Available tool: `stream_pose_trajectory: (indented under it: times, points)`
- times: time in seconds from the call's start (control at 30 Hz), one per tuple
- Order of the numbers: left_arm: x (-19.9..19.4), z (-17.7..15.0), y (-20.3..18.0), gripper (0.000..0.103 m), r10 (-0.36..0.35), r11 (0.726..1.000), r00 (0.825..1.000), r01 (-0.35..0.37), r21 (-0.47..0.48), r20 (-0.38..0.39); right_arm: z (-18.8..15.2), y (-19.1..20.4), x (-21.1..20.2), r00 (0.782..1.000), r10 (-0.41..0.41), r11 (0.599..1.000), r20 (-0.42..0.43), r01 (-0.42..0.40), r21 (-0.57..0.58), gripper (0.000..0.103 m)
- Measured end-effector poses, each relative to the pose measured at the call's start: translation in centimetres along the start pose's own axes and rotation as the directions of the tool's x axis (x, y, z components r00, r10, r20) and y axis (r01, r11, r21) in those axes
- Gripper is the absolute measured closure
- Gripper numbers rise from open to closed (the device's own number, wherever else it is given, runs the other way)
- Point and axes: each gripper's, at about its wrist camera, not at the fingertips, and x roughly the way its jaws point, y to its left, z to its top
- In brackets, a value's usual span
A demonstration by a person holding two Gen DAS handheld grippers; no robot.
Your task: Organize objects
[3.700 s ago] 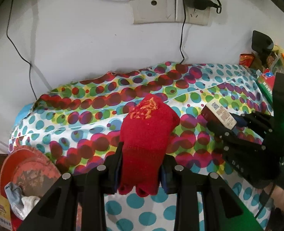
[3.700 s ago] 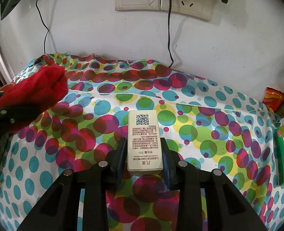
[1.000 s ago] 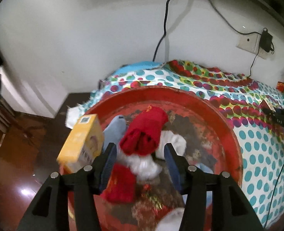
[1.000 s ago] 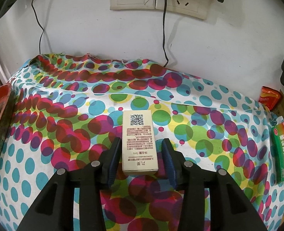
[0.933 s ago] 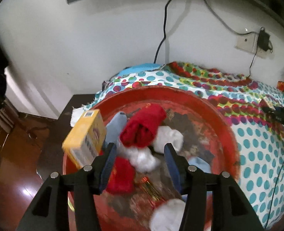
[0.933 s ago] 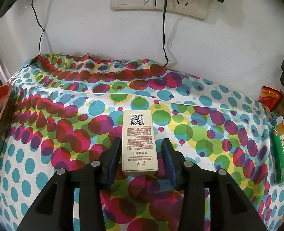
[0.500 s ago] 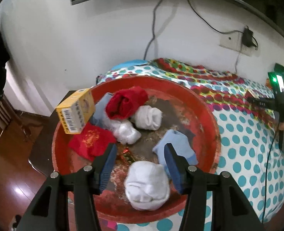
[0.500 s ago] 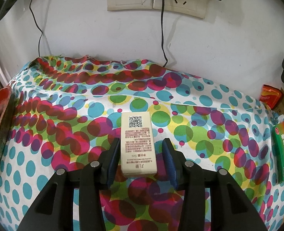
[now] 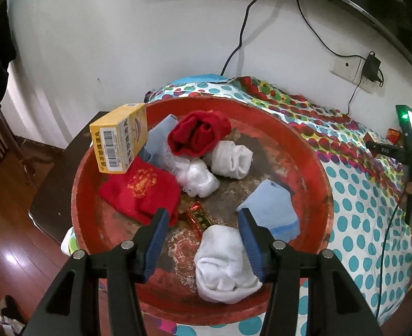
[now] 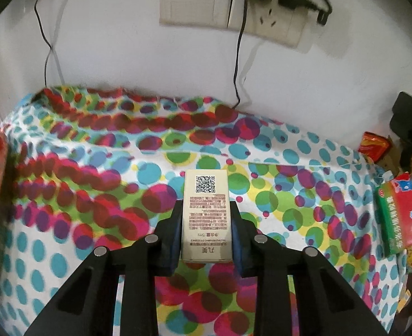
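Your right gripper (image 10: 206,235) is closing on the cream box (image 10: 206,214) over the dotted worktop (image 10: 289,196); left gripper (image 9: 203,236) is hanging open, w/ nothing gripped, above the red basin (image 9: 322,179) of socks.

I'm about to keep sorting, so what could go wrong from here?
The yellow box perches on the red basin's rim and might tip out if bumped. The right gripper is closing on the cream box near its lower end, so the box might pivot when lifted.

OBSTACLES: rolled socks (image 9: 225,260) are crowding the red basin (image 9: 322,184) | CLEARANCE: polka-dot tablecloth (image 10: 303,168) is lying open beyond the carton (image 10: 206,215)
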Motion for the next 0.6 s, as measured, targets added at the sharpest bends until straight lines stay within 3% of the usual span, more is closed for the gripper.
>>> stream_pose_trajectory:
  times: [0.6]
  points:
    - [-0.4, -0.2, 0.9, 0.05, -0.009, 1.0, 1.0, 0.009, -0.013, -0.008, -3.8, 4.2, -6.7, 0.997, 0.069, 0.997, 0.022, -0.068, -0.022, 0.075]
